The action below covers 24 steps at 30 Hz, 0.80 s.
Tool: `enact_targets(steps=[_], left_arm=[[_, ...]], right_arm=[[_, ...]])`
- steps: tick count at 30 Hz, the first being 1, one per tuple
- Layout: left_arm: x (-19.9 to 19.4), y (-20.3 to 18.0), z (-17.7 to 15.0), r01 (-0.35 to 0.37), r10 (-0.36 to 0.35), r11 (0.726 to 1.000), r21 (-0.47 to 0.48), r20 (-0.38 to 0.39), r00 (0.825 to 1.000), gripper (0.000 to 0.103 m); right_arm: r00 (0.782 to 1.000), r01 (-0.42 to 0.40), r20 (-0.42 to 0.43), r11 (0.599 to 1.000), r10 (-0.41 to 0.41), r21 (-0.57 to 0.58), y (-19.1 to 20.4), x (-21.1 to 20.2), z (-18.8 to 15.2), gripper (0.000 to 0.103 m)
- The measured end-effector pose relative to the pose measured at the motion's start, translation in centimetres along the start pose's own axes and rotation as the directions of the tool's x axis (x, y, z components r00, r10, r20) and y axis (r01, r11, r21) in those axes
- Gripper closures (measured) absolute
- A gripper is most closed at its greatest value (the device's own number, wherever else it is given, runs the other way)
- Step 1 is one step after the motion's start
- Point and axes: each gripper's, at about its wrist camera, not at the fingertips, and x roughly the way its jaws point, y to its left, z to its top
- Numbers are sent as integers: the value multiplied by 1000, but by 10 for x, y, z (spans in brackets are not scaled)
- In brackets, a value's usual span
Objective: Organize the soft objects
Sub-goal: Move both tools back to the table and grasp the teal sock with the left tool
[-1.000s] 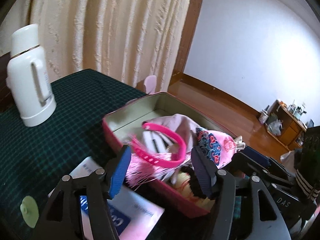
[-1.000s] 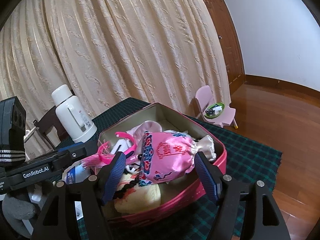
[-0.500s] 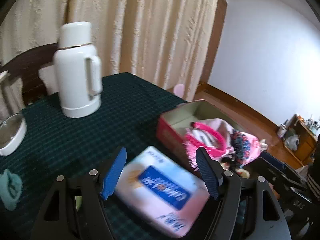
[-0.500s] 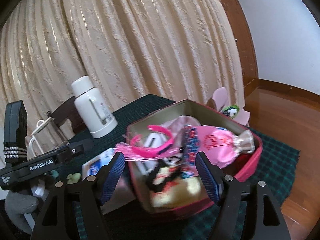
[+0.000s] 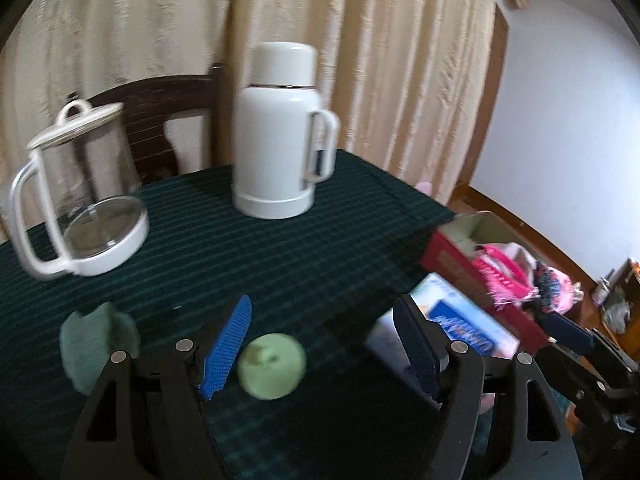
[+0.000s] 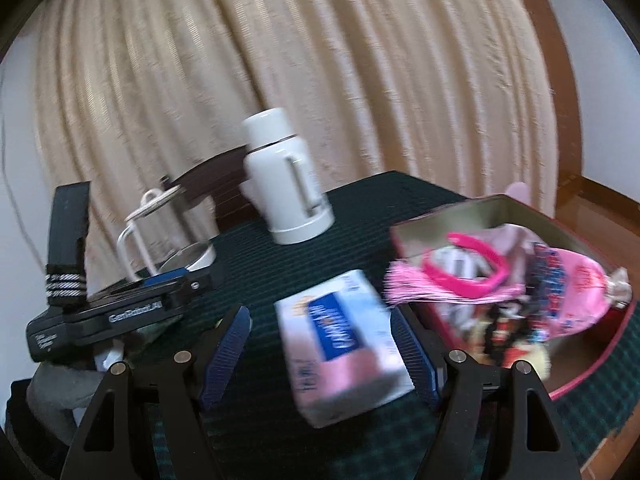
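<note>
On the dark checked tablecloth [image 5: 280, 264], from nine o'clock: glass kettle [image 5: 80, 208], white flask [image 5: 280, 144], red tin [image 6: 560, 240] of soft toys at three. Left gripper [image 5: 320, 344], just widening, empty, frames a green ball [image 5: 272, 366]. Right gripper [image 6: 320, 352] gapes around the tissue pack [image 6: 344, 344].

White lettering "GenRobot.AI" stands on the left gripper's black body [image 6: 120, 312]; the tissue pack's [image 6: 344, 344] blue label is too blurred to read.
</note>
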Motion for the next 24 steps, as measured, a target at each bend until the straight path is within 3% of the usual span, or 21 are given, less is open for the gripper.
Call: enact_targets(steps=[12,18,24], left_arm=[[-22,79,-22,-153,153,984,-86,-1,988,23],[-25,120,-33,-246,245,959,-143,-23,969,22],[-13,157,-44,-288,281,930,-229,-66,958,22]], right_arm=[[993,-77,-95,993,68,-92,51,22,-16,27],[989,-93,-123,989,79,-113,64,31,-17,27],[981,-116,-169,986,95,-121,74,44,-18,27]])
